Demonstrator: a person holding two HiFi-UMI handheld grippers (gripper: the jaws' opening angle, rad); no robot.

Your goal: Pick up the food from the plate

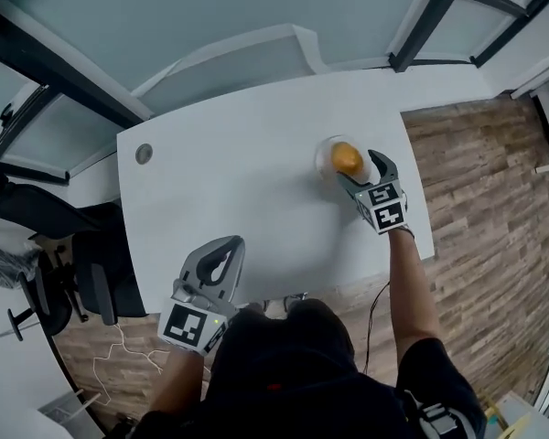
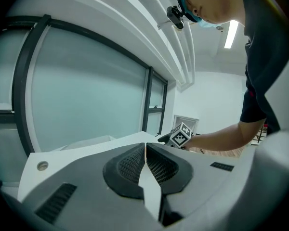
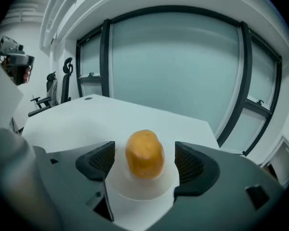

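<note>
Here the right gripper (image 3: 145, 161) holds its fingers released either side of the orange food (image 3: 144, 154) on its plate (image 3: 144, 194). The left gripper (image 2: 145, 165) has its fingers clenched together, empty.

White table (image 1: 256, 181) by frosted glass wall (image 1: 210, 7); wood floor (image 1: 494, 199); blk office chair (image 1: 37, 210) left.

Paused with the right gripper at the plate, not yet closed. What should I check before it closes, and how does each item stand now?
1. Right gripper jaws apart: ok.
2. Food sits between those jaws: ok.
3. Gap between food and each pad: ok.
4. Food resting on plate, plate on table: ok.
5. Left gripper shut, empty, away from the plate: ok.
6. Jaws clear of the plate rim: cannot tell.
</note>
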